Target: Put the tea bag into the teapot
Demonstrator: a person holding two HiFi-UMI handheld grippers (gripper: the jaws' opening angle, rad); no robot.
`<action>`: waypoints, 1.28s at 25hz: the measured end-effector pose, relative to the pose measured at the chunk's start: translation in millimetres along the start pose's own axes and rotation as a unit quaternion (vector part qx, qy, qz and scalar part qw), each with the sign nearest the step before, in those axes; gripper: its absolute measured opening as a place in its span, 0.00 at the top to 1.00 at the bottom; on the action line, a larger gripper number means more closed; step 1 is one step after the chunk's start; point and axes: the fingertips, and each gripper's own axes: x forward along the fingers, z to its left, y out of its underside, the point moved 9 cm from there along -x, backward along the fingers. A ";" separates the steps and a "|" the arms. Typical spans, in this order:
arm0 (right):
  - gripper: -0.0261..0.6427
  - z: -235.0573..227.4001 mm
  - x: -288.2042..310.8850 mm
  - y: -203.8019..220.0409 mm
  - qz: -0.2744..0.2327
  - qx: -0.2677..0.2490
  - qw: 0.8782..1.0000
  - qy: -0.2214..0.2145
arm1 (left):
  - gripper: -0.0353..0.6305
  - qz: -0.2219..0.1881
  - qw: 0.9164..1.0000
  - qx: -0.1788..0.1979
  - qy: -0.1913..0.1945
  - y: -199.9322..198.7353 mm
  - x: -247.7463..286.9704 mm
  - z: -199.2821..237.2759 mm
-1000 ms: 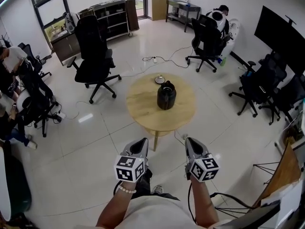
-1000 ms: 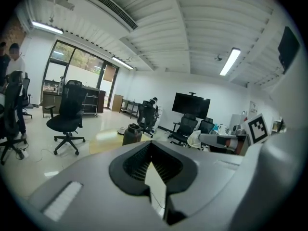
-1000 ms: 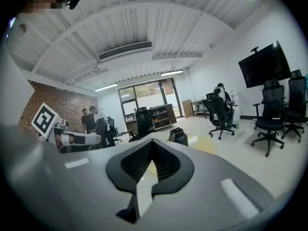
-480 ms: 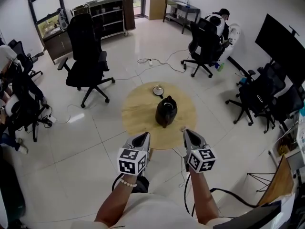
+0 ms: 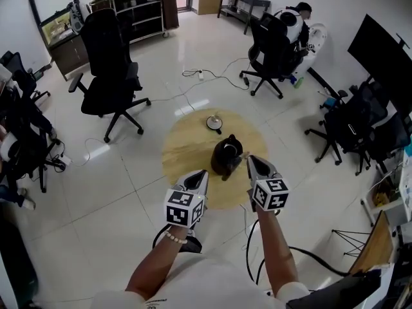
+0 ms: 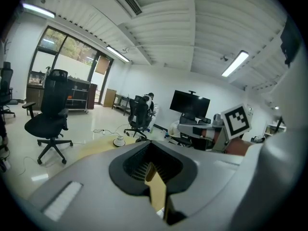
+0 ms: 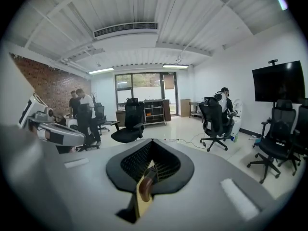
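Observation:
A black teapot [image 5: 225, 157] stands near the middle of a round wooden table [image 5: 183, 153]. Behind it lies a small white round dish [image 5: 214, 121], which also shows as a dish [image 6: 119, 140] in the left gripper view. I cannot make out a tea bag. My left gripper [image 5: 198, 175] hovers over the table's near edge, left of the teapot, with its jaws closed together and nothing in them. My right gripper [image 5: 252, 162] hangs just right of the teapot, also shut and empty. In both gripper views only a thin slit of table shows between the jaws.
Black office chairs stand around the table: one chair [image 5: 111, 66] at the back left, another chair [image 5: 270, 49] at the back right with a person seated. A cable [image 5: 212, 79] lies on the tiled floor behind the table. A shelf unit [image 5: 132, 11] lines the far wall.
The table and teapot have come closer. Both grippers have moved from above the floor to over the table's near edge, flanking the teapot. Their jaws have stayed shut.

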 end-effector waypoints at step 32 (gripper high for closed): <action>0.95 -27.9 114.1 28.4 0.115 -0.021 0.993 -0.013 | 0.93 0.019 0.999 -0.038 -0.003 -7.3 25.9 50.9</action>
